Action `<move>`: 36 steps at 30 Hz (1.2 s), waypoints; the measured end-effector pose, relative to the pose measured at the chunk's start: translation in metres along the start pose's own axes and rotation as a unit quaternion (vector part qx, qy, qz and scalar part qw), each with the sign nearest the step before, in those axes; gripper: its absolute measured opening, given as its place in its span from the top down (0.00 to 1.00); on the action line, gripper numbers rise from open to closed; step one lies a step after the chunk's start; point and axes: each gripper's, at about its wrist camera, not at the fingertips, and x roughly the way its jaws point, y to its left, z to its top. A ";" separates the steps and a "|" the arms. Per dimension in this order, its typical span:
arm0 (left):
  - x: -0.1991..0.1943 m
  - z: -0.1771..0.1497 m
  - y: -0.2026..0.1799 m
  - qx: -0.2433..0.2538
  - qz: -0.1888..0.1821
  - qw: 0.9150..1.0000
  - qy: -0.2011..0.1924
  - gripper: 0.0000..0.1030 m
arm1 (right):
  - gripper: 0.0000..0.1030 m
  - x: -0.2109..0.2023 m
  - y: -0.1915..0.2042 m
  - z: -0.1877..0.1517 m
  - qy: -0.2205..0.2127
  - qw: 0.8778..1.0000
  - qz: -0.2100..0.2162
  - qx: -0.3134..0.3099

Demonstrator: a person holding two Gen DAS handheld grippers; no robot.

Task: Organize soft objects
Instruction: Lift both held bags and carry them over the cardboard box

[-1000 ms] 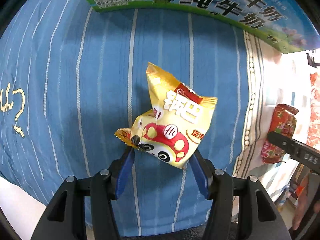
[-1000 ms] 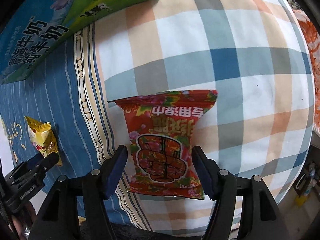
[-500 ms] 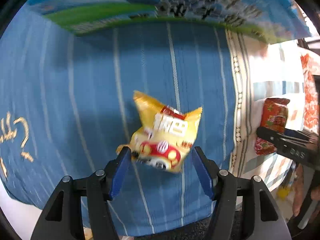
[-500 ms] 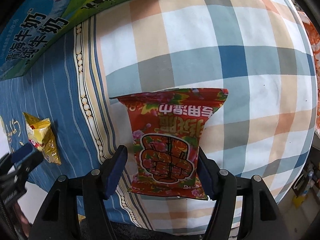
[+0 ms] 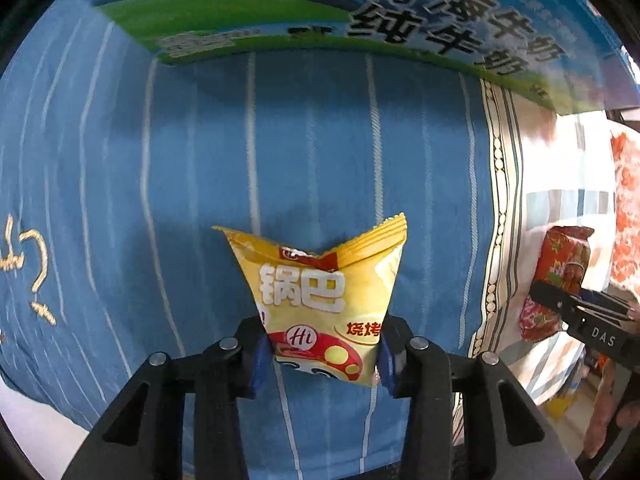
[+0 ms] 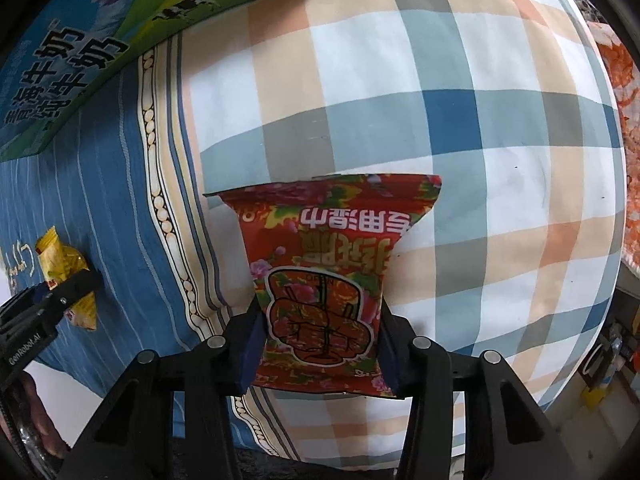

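Comparing with a second ago, your left claw [image 5: 320, 354] has closed: its blue pads, then spread wide of the yellow snack bag [image 5: 324, 300], now pinch the bag's lower corners from both sides. That bag has also turned, from tilted to nearly square with the claw, its crimped top edge pointing away from you over the blue striped sheet [image 5: 160, 200]. Your right claw [image 6: 318, 346] has done the same, going from open around the red floral packet [image 6: 324, 276] to clamped on its near end, with the packet's far edge lying ahead on the plaid sheet [image 6: 460, 120].

Only the left view shows the milk carton [image 5: 360, 12] spanning the whole space ahead of the claw; the right view catches just its end, up and to the left. Each view picks up the other claw at its edge: the right one gripping the red packet appears far to the right of your left claw, and the left one holding the yellow bag appears far to the left of your right claw.
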 end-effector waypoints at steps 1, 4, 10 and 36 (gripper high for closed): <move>-0.002 -0.002 0.004 -0.003 0.001 1.000 -0.003 0.62 | 0.52 -0.001 0.001 -0.001 -0.003 1.000 0.001 0.000; -0.010 -0.013 0.010 -0.015 0.007 1.000 -0.017 0.62 | 0.54 -0.006 0.005 -0.007 -0.006 1.000 0.008 -0.004; -0.065 -0.029 0.004 -0.013 0.016 0.998 -0.054 0.62 | 0.54 -0.032 0.023 -0.026 -0.031 0.999 0.033 -0.025; -0.247 -0.021 -0.020 0.021 -0.009 0.968 -0.250 0.62 | 0.55 -0.230 0.101 -0.060 -0.199 0.967 0.099 -0.122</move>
